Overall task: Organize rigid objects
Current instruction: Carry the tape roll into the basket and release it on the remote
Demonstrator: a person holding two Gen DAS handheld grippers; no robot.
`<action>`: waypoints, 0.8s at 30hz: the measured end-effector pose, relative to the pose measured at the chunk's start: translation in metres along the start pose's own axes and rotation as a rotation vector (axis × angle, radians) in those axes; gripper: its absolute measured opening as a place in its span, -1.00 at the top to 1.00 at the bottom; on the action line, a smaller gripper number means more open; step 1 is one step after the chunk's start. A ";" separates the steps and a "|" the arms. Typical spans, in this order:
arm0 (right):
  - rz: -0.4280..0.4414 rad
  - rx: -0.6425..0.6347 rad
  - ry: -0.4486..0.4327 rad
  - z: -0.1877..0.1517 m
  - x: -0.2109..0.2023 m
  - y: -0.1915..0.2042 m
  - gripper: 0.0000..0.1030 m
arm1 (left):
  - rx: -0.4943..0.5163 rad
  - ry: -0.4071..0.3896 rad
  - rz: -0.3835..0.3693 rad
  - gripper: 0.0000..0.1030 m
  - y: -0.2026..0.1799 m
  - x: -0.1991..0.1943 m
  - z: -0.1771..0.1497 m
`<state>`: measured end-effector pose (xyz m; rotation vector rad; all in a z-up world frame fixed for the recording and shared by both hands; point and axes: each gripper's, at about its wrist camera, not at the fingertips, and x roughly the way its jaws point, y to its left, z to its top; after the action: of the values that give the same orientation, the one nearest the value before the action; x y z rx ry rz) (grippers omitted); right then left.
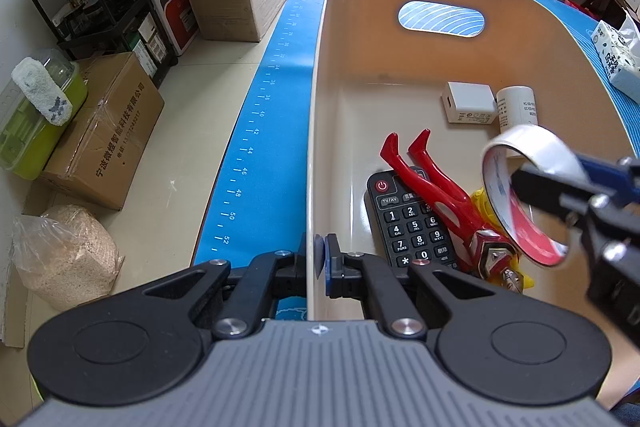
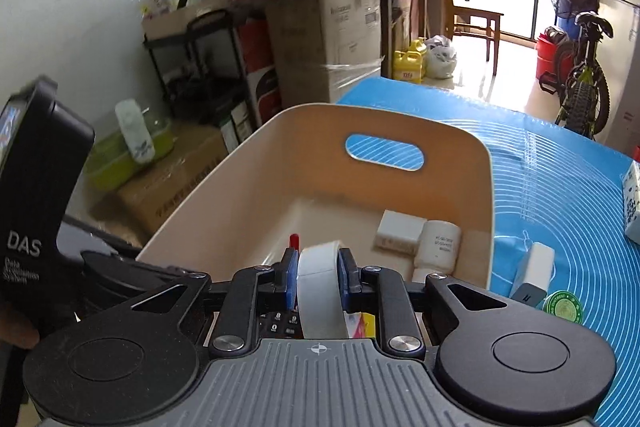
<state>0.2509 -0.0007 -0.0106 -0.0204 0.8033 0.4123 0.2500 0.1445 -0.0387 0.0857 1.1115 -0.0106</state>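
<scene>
A beige bin [image 1: 320, 75] with a handle slot stands on the blue mat [image 1: 276, 99]. My left gripper [image 1: 316, 259] is shut on the bin's near left wall. My right gripper [image 2: 318, 277] is shut on a white tape roll [image 2: 320, 291] and holds it above the bin's near right part; the roll also shows in the left wrist view [image 1: 520, 187]. Inside the bin lie a black remote [image 1: 408, 223], a red toy figure [image 1: 440, 195], a white charger block [image 1: 468, 103] and a white bottle [image 1: 518, 107].
On the mat right of the bin lie a white box [image 2: 534, 271], a green round tin [image 2: 562, 309] and a tissue pack [image 1: 616, 59]. Cardboard boxes [image 1: 104, 131], a black shelf cart and a bag stand on the floor to the left. A bicycle [image 2: 580, 83] stands behind.
</scene>
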 end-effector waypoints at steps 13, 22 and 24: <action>-0.016 0.059 -0.025 0.002 -0.012 -0.022 -0.29 | 0.002 0.000 0.003 0.87 -0.001 0.000 0.000; -0.105 0.142 -0.126 0.008 -0.044 -0.068 -0.50 | 0.002 0.000 0.003 0.87 -0.001 0.001 0.000; -0.147 0.150 -0.152 0.007 -0.051 -0.082 -0.52 | 0.002 0.000 0.004 0.87 -0.001 0.001 0.000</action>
<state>0.2540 -0.0934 0.0191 0.0897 0.6759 0.2109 0.2504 0.1435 -0.0394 0.0894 1.1113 -0.0084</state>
